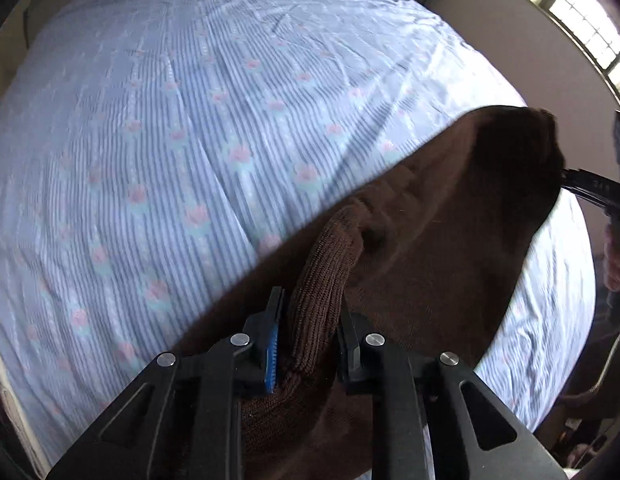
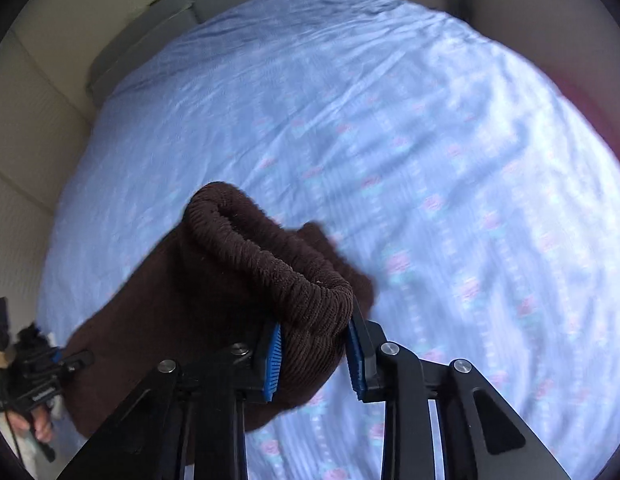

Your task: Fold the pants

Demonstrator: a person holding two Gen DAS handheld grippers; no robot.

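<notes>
Dark brown corduroy pants (image 1: 430, 248) hang stretched between my two grippers above the bed. My left gripper (image 1: 312, 304) is shut on a ribbed fold of the waistband, which bulges between its fingers. The right gripper (image 1: 566, 182) shows at the right of the left wrist view, holding the far corner of the cloth. In the right wrist view, my right gripper (image 2: 316, 324) is shut on the thick elastic waistband of the pants (image 2: 237, 264). The left gripper (image 2: 79, 358) shows at the lower left, holding the other end.
The bed (image 1: 189, 120) is covered by a blue striped sheet with pink flowers (image 2: 450, 160). A grey headboard (image 2: 157, 28) and beige wall stand behind it. A window (image 1: 590, 28) is at the upper right. The person's hand (image 2: 39, 424) grips the left tool.
</notes>
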